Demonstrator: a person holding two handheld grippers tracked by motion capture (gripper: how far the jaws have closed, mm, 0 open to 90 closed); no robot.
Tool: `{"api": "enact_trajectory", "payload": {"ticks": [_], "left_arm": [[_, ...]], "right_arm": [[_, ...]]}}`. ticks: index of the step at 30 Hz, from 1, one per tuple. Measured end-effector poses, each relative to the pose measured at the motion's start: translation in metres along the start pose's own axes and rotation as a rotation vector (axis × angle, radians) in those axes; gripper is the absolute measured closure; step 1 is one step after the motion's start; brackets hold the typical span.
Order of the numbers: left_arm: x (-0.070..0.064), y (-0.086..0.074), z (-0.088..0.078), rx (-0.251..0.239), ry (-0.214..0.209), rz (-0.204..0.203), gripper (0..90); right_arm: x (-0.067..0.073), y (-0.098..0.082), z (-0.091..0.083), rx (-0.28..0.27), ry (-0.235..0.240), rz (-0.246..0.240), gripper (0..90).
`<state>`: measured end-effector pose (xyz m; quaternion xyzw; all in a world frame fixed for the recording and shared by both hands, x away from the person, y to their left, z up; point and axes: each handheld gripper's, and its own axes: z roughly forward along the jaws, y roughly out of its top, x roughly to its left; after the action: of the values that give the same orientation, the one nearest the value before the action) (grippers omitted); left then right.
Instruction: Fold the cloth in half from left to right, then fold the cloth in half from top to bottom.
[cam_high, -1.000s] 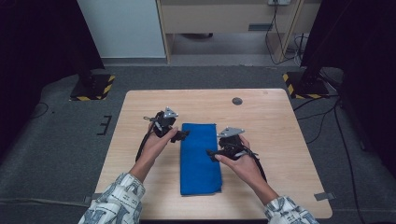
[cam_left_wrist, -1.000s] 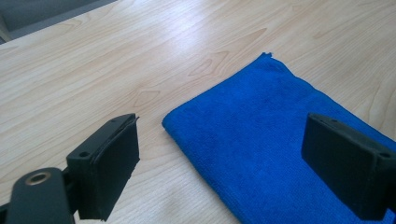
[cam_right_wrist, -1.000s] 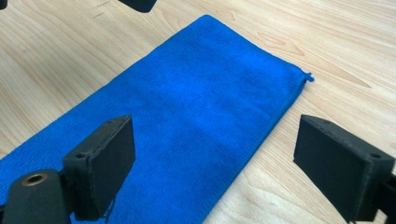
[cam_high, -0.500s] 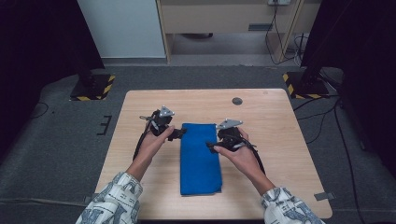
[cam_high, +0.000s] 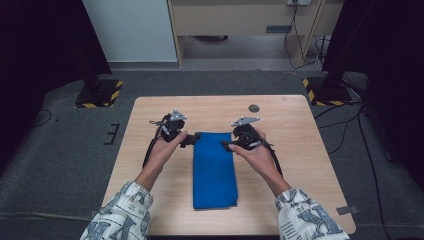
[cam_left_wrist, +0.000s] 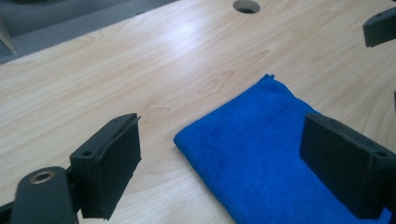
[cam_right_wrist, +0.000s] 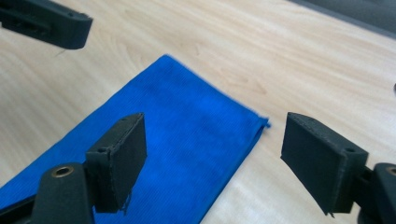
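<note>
Wooden table (cam_high: 310, 150) stands on grey carpet. A folded blue cloth (cam_high: 214, 170) lies flat at the table's centre, long side running toward the person. Left gripper (cam_high: 192, 140) sits at the cloth's far left corner, jaws apart, empty. Right gripper (cam_high: 226, 145), at the far right corner, has just been closing; its jaws straddle that corner without pressing it.

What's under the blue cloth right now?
The blue cloth lies flat, folded, on the wooden table. Anything beneath it is covered; no bulge shows.
</note>
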<state>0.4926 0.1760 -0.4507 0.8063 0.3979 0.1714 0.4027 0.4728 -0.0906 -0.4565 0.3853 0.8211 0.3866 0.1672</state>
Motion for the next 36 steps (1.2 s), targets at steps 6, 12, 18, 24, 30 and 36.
{"api": "enact_trajectory", "payload": {"ticks": [6,12,18,24,30,36], "left_arm": [[0.005,0.002,0.003,0.012,0.018,0.013,11.9],[0.013,0.001,0.007,0.02,0.027,-0.003,12.1],[0.019,-0.001,0.018,0.035,0.027,-0.033,12.1],[0.02,-0.004,0.028,0.051,0.011,-0.029,12.3],[0.025,-0.007,0.026,0.073,0.002,-0.02,14.1],[0.027,-0.008,0.026,0.075,0.013,-0.022,18.6]], "right_arm": [[-0.008,0.012,0.012,0.001,-0.028,-0.038,23.1],[-0.017,0.018,0.019,0.008,-0.028,-0.033,21.0],[-0.03,0.025,0.029,0.014,-0.026,0.002,32.1],[-0.042,0.023,0.045,0.048,-0.018,0.023,40.6],[-0.049,0.017,0.055,0.066,0.005,0.031,53.3],[-0.052,0.012,0.065,0.056,-0.024,0.033,62.3]]}}
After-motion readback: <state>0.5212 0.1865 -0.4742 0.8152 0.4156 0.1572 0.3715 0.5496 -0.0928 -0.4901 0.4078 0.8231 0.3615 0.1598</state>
